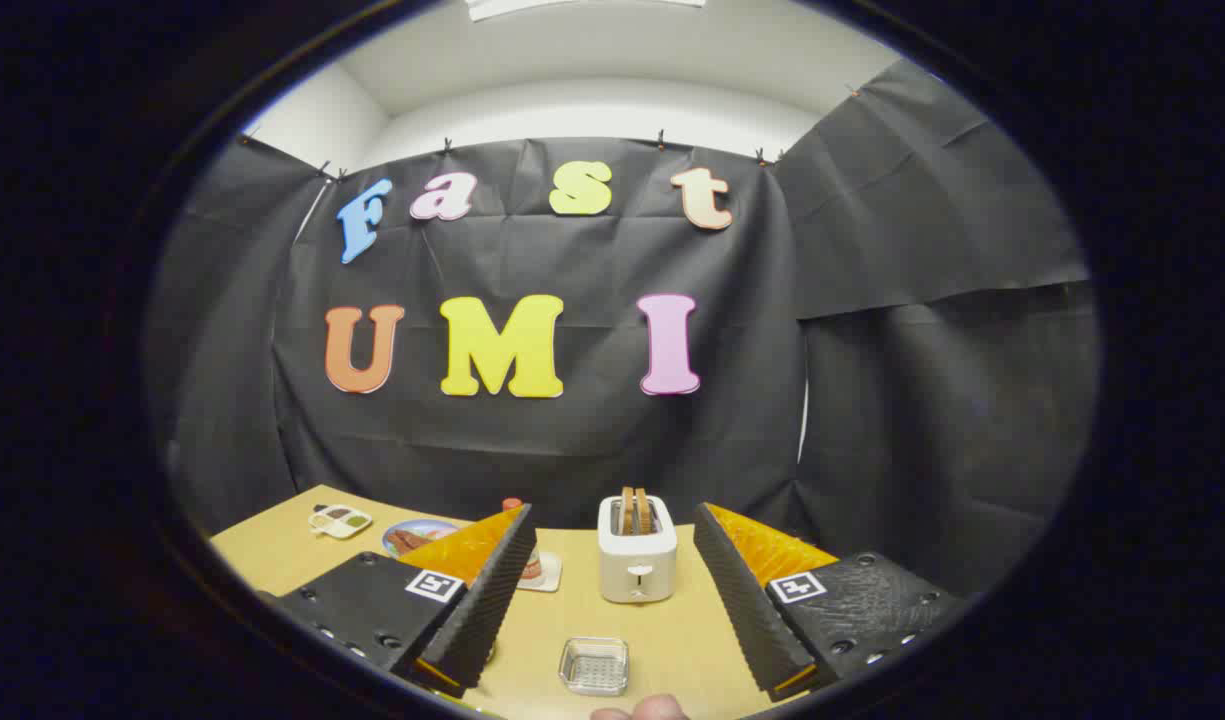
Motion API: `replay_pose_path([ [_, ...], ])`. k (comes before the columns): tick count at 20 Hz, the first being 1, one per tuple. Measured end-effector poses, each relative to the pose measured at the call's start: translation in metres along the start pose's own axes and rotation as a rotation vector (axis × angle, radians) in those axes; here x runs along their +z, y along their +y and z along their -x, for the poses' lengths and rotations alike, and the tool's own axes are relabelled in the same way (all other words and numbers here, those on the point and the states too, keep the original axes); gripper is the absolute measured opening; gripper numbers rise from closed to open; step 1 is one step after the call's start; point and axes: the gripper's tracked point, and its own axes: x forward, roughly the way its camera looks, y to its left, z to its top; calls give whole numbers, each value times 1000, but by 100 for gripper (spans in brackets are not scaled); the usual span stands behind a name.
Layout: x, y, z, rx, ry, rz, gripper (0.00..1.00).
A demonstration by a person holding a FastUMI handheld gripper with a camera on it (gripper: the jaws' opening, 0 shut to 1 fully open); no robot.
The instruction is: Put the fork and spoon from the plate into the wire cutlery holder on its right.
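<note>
The small square wire cutlery holder [593,666] sits on the tan table [672,640], between the spread, empty jaws of the gripper [612,600]. Beyond it stands a white toaster [637,550]; a blue plate [412,537] lies further left.

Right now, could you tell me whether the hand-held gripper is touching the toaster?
Apart. In the gripper view, the hand-held gripper is open, and bare table shows between each finger and the white toaster, which stands beyond them.

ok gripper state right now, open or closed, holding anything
Gripper: open, fingers spread wide and holding nothing; the wire cutlery holder sits on the table between them, the toaster just beyond.
</note>
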Motion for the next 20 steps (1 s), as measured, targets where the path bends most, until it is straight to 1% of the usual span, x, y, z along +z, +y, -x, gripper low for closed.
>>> replay_pose_path([
  [12, 8, 23, 2, 59, -7, 20, 95],
  [17, 5, 31, 2, 82, 6, 26, 95],
  [20, -5, 38, 1, 102, 40, 32, 95],
])
